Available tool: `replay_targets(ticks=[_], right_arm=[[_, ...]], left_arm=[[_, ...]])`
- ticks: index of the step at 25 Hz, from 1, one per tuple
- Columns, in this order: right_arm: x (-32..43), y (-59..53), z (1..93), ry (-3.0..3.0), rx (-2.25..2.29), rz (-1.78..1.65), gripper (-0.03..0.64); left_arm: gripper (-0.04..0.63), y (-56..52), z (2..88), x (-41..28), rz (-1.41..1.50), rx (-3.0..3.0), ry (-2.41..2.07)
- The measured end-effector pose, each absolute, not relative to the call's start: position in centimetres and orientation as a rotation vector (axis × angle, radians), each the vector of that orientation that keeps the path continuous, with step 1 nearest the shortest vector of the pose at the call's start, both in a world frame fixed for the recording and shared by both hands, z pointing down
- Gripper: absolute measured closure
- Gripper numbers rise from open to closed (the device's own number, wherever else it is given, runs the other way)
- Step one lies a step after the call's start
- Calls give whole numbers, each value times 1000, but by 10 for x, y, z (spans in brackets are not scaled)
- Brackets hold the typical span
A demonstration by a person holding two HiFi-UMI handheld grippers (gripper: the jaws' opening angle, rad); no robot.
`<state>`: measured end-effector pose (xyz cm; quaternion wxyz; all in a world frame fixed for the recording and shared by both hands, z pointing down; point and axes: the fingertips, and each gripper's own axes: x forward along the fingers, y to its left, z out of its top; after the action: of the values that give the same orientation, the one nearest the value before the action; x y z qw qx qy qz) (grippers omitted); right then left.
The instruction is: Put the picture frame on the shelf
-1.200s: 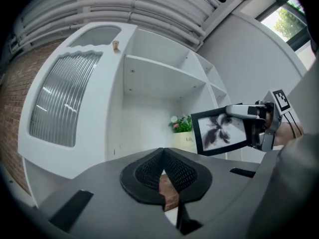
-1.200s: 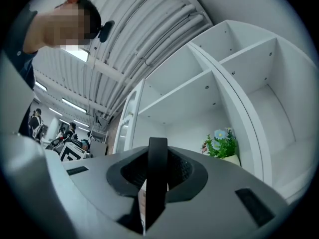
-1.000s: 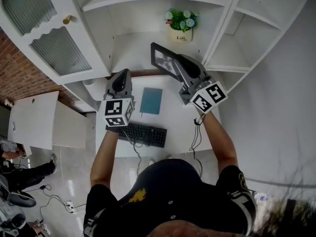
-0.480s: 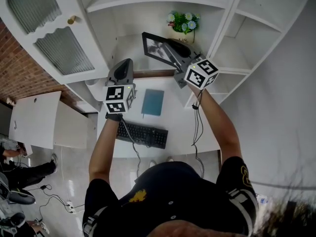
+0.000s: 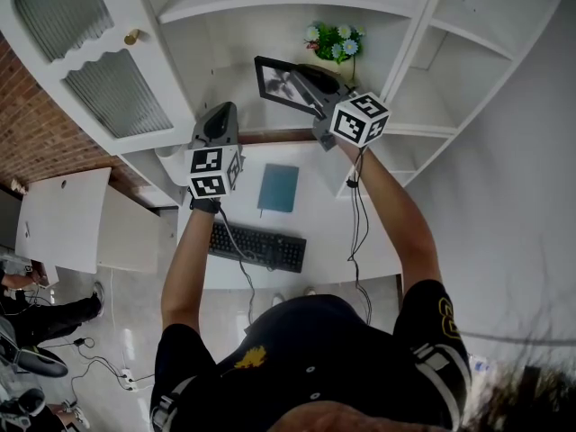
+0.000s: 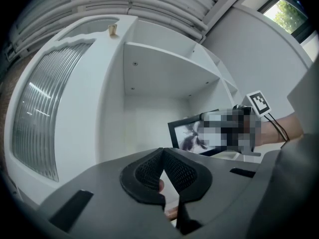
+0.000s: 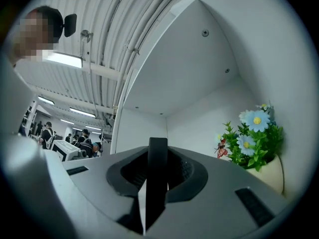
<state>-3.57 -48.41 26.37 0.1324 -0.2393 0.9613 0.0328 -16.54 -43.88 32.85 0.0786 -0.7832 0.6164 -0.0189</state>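
The black picture frame (image 5: pixel 281 84) hangs tilted in front of the white shelf's (image 5: pixel 236 84) open compartment. My right gripper (image 5: pixel 310 93) is shut on its right edge. In the right gripper view that edge stands upright as a dark bar (image 7: pixel 157 171) between the jaws. In the left gripper view the frame (image 6: pixel 194 136) shows at the right, inside the compartment's opening. My left gripper (image 5: pixel 220 115) is held to the frame's left, pointing level at the shelf. Its pads (image 6: pixel 162 153) meet at the tips with nothing between them.
A pot of blue flowers (image 5: pixel 332 45) stands at the compartment's back right, close behind the frame. A ribbed-glass cabinet door (image 5: pixel 99 75) is at the left. On the desk below lie a teal notebook (image 5: pixel 277 187) and a keyboard (image 5: pixel 257 246).
My right gripper has carried the frame up the picture and left, toward the shelf compartment. The left gripper has drifted slightly the same way.
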Motion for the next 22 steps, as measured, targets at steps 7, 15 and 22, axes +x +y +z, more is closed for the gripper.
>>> replay_targets(ticks=[7,15,22], right_arm=[[-47,-499,273,2874,-676,106,549],[-60,-505,277,2906,-669,116,549],[-62,-509,278,2917,-687,131,548]], left_arm=[[577,-439,326,-167,-59,-2341,1837],[577,-440,328,-165,-62,-2346,1831],[577,-438,327,-165,-74,-2338,1826]])
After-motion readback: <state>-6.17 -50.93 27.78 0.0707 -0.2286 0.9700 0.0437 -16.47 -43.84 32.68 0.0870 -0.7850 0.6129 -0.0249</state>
